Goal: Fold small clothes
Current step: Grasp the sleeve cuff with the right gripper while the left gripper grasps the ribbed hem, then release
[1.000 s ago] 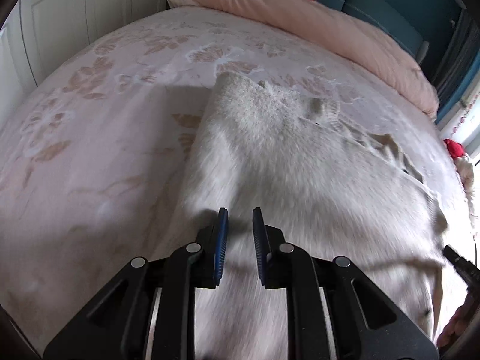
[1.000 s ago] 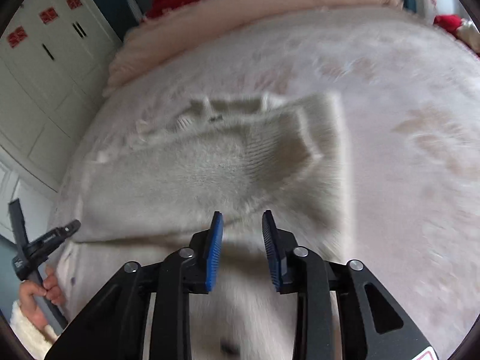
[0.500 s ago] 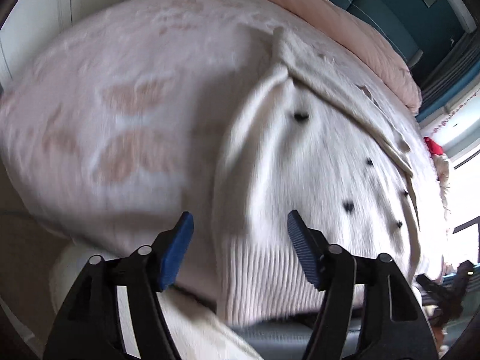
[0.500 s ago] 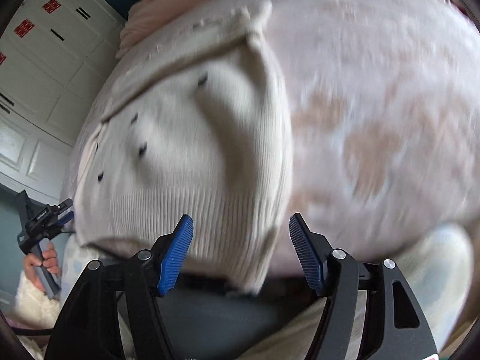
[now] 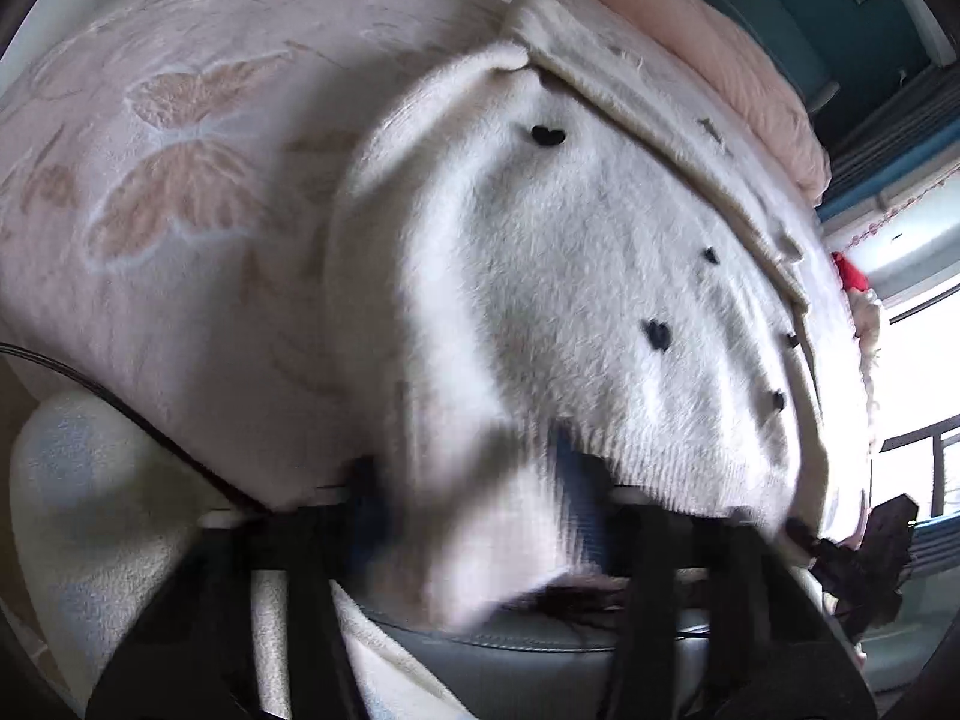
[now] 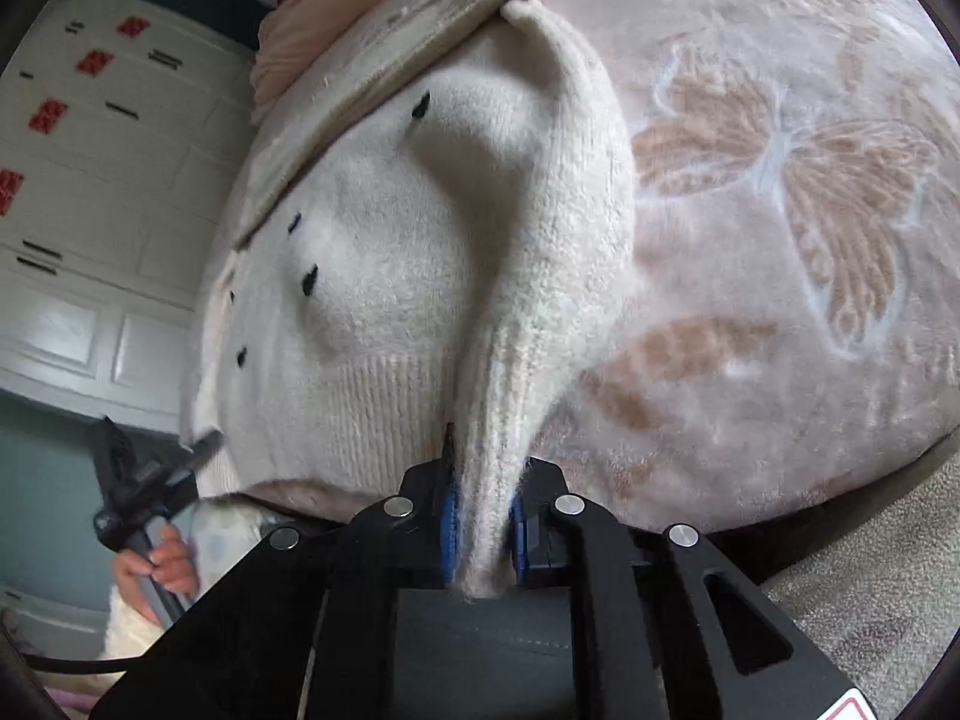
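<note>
A cream fuzzy sweater (image 5: 570,276) with small black hearts lies on the pink bed, its ribbed hem at the near edge; it also shows in the right wrist view (image 6: 390,252). My right gripper (image 6: 483,531) is shut on the hem corner, which bunches up between the blue pads. My left gripper (image 5: 474,516) sits around the other hem corner; the fabric drapes over its blurred fingers, so how the jaws stand is unclear. The left gripper also shows at the far left in the right wrist view (image 6: 156,480).
The bed has a pink butterfly-patterned blanket (image 5: 180,180), seen too in the right wrist view (image 6: 810,210). A pink duvet (image 5: 690,30) lies at the far end. White cupboards (image 6: 90,180) stand to the side. Carpet (image 6: 870,600) lies below the bed edge.
Both grippers pulled back to the sweater's near hem, opened wide, then closed in on its corners. The right one is now clamped on the hem.
</note>
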`<control>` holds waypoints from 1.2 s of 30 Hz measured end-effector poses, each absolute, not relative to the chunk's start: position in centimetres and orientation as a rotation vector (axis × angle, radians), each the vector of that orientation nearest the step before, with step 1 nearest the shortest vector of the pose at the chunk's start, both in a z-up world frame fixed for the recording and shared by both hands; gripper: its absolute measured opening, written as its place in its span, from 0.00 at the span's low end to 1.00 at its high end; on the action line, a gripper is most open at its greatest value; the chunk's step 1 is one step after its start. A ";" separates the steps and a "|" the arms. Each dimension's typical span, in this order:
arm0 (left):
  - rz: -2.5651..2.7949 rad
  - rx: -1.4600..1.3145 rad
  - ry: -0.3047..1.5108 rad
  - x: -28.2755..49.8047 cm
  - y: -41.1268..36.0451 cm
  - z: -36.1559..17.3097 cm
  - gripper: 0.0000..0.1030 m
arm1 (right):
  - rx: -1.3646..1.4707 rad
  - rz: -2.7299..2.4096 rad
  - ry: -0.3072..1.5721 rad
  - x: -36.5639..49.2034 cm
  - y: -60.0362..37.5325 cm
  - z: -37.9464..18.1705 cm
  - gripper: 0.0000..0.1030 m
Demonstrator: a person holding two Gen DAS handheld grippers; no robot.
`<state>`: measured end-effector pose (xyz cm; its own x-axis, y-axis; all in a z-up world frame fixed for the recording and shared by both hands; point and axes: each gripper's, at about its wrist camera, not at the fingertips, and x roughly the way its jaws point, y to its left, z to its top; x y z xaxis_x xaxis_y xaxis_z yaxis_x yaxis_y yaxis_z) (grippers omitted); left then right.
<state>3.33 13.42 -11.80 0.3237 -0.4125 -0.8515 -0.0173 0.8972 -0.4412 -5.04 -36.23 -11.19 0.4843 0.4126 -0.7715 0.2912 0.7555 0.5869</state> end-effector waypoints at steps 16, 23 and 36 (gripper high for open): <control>-0.517 -0.508 1.150 -6.1 15.4 -2.0 0.11 | 0.740 0.282 0.918 -15.1 -37.4 -1.1 0.11; -0.556 -0.554 1.079 -6.9 15.7 3.2 0.11 | 0.691 0.357 0.857 -16.4 -37.3 4.4 0.11; -0.241 -0.403 0.916 20.2 5.1 -0.9 0.18 | 0.791 0.052 0.666 10.2 -46.2 -1.1 0.25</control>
<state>20.23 5.15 -0.88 0.5894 -0.3694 -0.7185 0.0314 0.8991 -0.4365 10.16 -46.25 -1.11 0.7963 0.2838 -0.5342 0.1977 0.7126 0.6732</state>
